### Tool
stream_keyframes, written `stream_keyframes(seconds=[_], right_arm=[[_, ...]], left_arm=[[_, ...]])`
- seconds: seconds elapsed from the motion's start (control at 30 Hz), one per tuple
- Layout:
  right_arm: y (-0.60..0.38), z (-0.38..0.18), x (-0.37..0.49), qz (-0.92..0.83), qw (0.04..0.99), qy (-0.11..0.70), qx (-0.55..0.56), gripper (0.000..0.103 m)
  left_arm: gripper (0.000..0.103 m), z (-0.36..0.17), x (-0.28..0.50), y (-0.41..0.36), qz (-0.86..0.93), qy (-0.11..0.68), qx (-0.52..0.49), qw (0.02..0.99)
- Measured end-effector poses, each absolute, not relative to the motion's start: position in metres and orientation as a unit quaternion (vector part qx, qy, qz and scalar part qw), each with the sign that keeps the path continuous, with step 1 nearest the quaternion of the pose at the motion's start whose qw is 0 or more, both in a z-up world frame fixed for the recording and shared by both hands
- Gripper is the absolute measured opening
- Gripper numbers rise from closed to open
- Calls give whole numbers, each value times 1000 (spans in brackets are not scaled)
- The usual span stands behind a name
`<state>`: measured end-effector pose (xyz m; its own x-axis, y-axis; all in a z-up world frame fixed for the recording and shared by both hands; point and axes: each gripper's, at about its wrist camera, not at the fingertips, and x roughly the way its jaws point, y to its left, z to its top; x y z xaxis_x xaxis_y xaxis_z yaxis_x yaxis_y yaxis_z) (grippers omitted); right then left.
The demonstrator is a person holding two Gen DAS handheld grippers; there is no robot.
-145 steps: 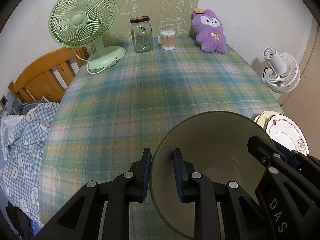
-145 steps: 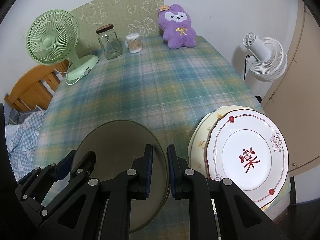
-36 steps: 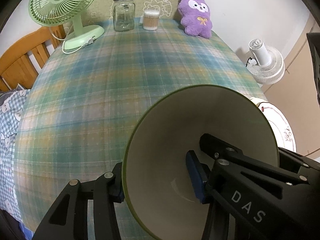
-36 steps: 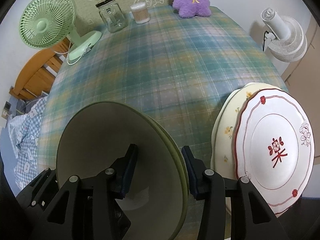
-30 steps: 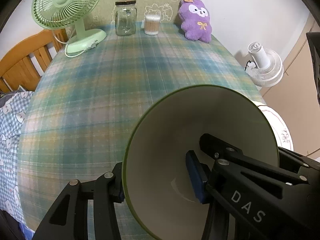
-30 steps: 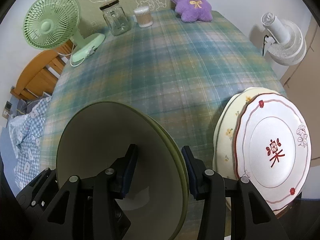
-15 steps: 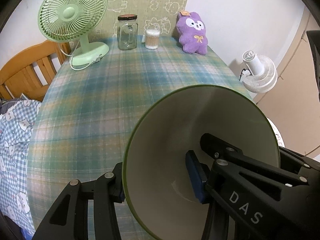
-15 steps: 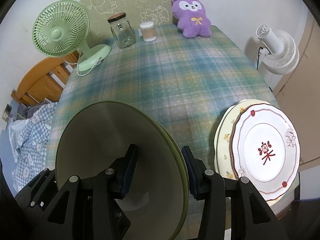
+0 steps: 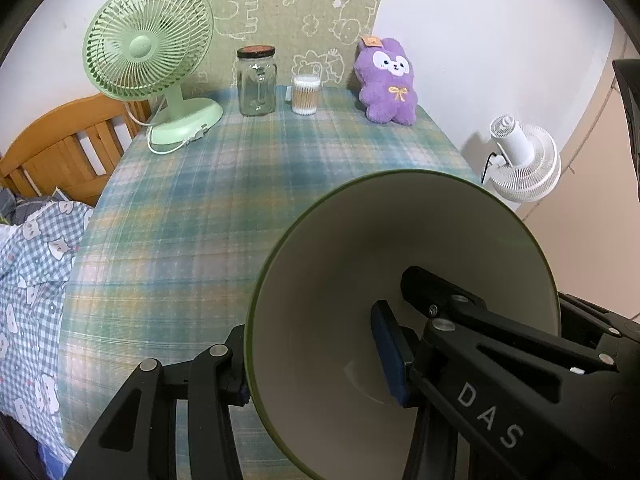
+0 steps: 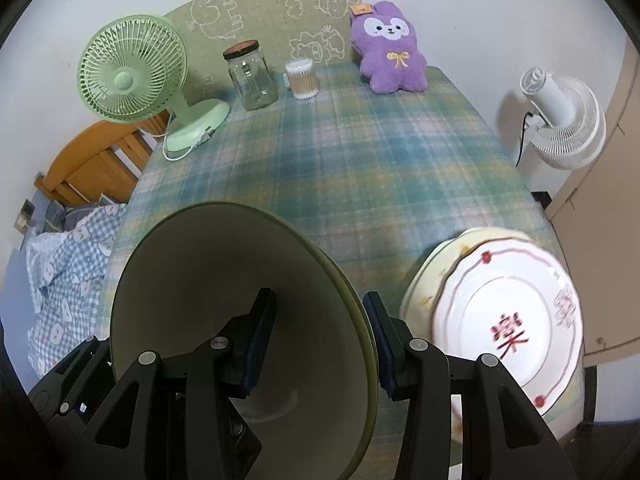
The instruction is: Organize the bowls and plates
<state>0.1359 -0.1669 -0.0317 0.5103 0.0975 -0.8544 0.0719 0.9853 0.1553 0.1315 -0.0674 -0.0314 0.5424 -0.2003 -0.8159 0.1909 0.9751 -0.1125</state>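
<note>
Bowls, olive-green and nested point(image 9: 404, 276), hung tilted above the near edge of the plaid desk point(image 9: 240, 184). The left gripper point(image 9: 316, 356) pinched the left rim, one finger inside, one outside; the right gripper point(image 10: 320, 340) straddled the right rim, its fingers fairly wide, contact uncertain. Two stacked plates point(image 10: 508, 320) overhung the desk's near right corner, just beside the bowls. Open cloth stretched ahead to the green fan point(image 9: 148, 64), glass jar point(image 9: 256, 80) and purple plush point(image 9: 388, 84).
</note>
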Motion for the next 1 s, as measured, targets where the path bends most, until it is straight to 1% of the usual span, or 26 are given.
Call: stream_keyframes(seconds=[0.43,1.0], right_arm=[[-220,-20,135,23,867,492,77,49],[-289,-24,129,15,866,494,78,49]], left_arm=[[50,-18,130,-121,-96,456,-14,885],[50,-23,127,-185,-101,459,-16,883]])
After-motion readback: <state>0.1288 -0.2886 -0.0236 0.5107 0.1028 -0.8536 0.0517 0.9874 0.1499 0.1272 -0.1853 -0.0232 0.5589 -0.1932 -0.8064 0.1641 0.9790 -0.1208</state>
